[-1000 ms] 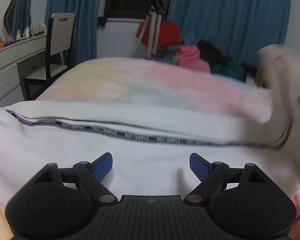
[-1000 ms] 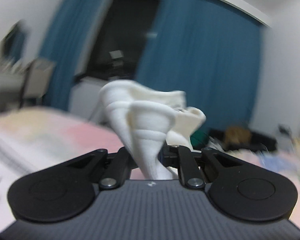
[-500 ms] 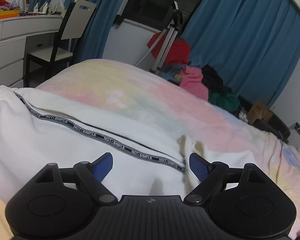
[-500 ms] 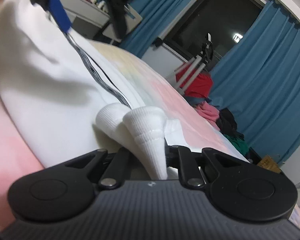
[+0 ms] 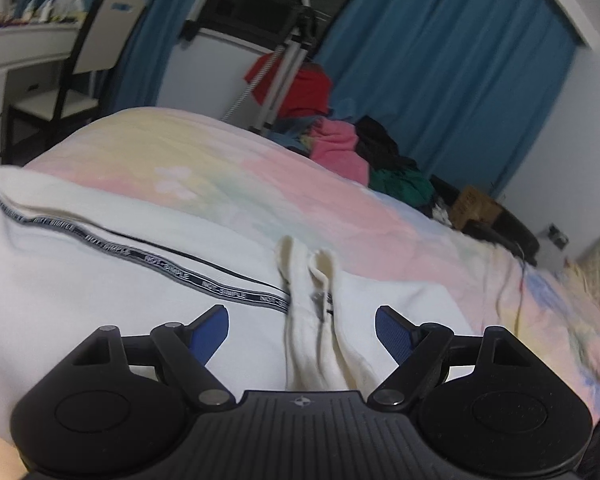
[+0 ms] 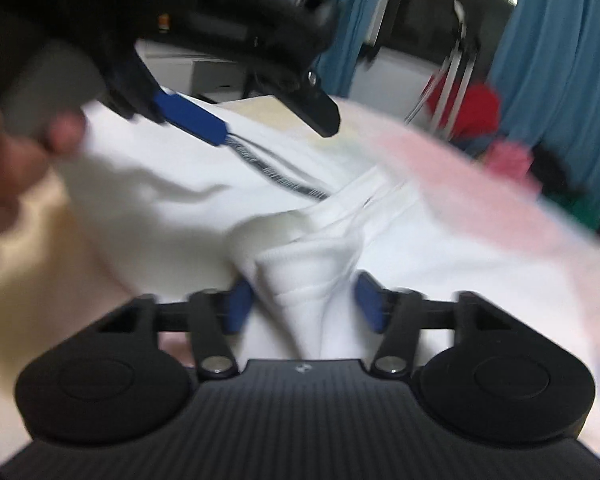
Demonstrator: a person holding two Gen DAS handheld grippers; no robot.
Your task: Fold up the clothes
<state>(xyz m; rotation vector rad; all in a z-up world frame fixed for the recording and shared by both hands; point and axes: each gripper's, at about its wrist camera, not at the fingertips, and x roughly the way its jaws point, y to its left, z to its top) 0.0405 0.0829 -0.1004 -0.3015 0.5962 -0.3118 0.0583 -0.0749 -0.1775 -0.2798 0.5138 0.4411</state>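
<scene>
Progress: early, white sweatshirt (image 5: 100,280) lying half-folded on pastel bedspread (image 5: 260,184), ribbed cuff (image 6: 312,280) at 12 o'clock | left gripper (image 5: 302,326) gaping empty | right gripper (image 6: 304,300) parting around cuff | remaining: further folds.

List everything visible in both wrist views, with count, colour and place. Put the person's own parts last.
white garment: one, white with a black lettered stripe, spread on the near side of the bed
ribbed cuff: one, white, bunched between the right gripper's fingers
bedspread: one, pastel pink, yellow and blue, covering the bed
clothes pile: one heap, pink, black and green, beyond the bed
red cloth: one, draped on a stand by the window
curtains: blue, either side of the dark window
chair: one, black frame with pale back, at a white desk
left gripper: black, blue pads, open above the garment
right gripper: black, blue pads, open around the cuff
hand: one, left edge of right view, blurred
</scene>
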